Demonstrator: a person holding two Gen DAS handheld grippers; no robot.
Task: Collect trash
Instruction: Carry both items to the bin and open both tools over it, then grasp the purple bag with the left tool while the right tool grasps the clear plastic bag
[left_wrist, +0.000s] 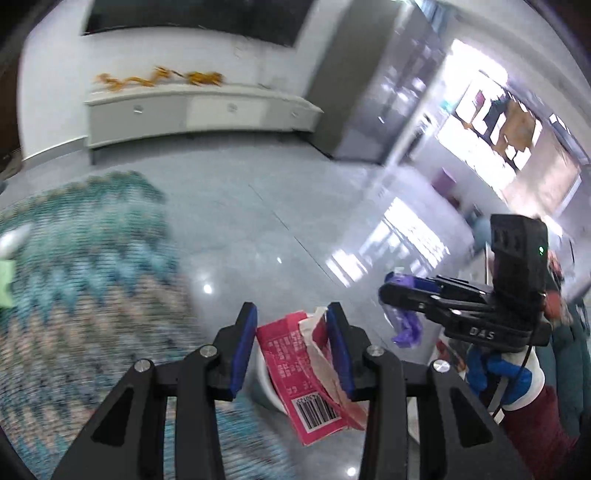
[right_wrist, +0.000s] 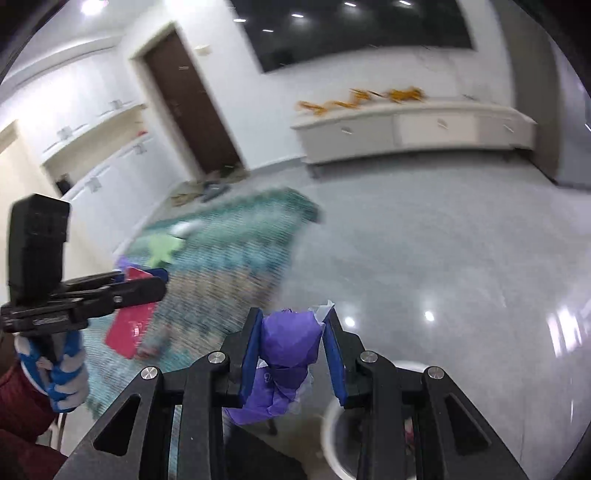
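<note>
We hold a red wrapper (left_wrist: 299, 373) in our left gripper (left_wrist: 291, 347); our right gripper (right_wrist: 291, 347) clamps purple plastic (right_wrist: 288, 343), both jaws narrow

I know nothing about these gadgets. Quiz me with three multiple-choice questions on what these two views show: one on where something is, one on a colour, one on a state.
1. Where does the green scrap lie?
A. on the patterned rug
B. on the white cabinet
C. in a bin

2. What colour is the wrapper in the right hand-held gripper?
A. yellow
B. purple
C. white

3. What is the state of the left hand-held gripper?
A. open and empty
B. lying on the floor
C. gripping a red carton

Answers: 1 A, the scrap sits on the teal rug. 2 B, crumpled purple shows between its blue pads. 3 C, the barcoded carton is pinched between its pads.
</note>
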